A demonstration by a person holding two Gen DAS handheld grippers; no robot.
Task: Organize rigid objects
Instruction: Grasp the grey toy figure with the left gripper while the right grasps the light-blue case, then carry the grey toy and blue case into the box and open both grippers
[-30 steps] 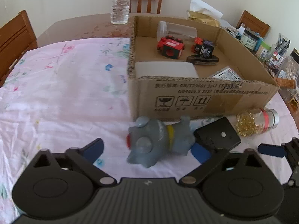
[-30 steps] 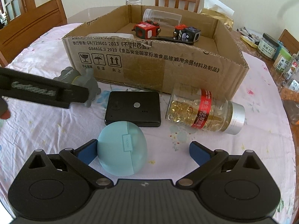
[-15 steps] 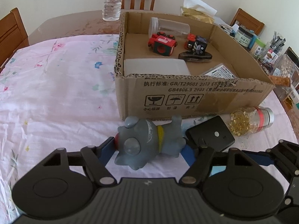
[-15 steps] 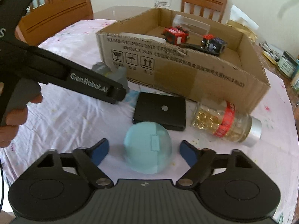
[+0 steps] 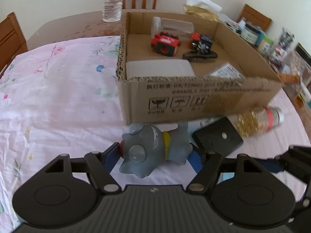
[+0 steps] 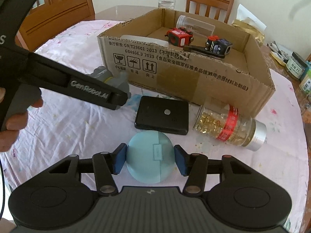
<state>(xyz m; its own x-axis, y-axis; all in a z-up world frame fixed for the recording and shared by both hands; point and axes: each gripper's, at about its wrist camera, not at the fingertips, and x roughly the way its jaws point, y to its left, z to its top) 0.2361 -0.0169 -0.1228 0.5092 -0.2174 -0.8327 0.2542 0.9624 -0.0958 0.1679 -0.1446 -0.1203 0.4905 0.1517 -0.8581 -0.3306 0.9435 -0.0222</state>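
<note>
In the left wrist view, the left gripper [image 5: 155, 155] has its jaws closed on a grey toy animal [image 5: 153, 151] with a yellow collar. The toy lies on its side on the table [image 5: 58, 97], right between the two blue pads, and both pads press on it. The jaws have just been closing in on it. Just behind the toy stands a cardboard box [image 5: 194, 101] with red and dark toy blocks, a clear jar and a white box inside. A flat black case [image 5: 217, 137] lies to the right of the toy, and a jar of gold capsules [image 5: 258, 120] lies on its side past that. In the right wrist view, the right gripper [image 6: 149, 161] has its jaws closed on a round light blue case [image 6: 149, 161]. The blue case sits on the table between the two pads, and both pads touch its sides. These jaws have just been closing too. The black case [image 6: 162, 116] lies just behind the blue one, near the capsule jar [image 6: 229, 126]. The left gripper [image 6: 118, 100] reaches in from the left, held by a hand [image 6: 13, 120], at the grey toy [image 6: 108, 77] by the box [image 6: 194, 73].
</note>
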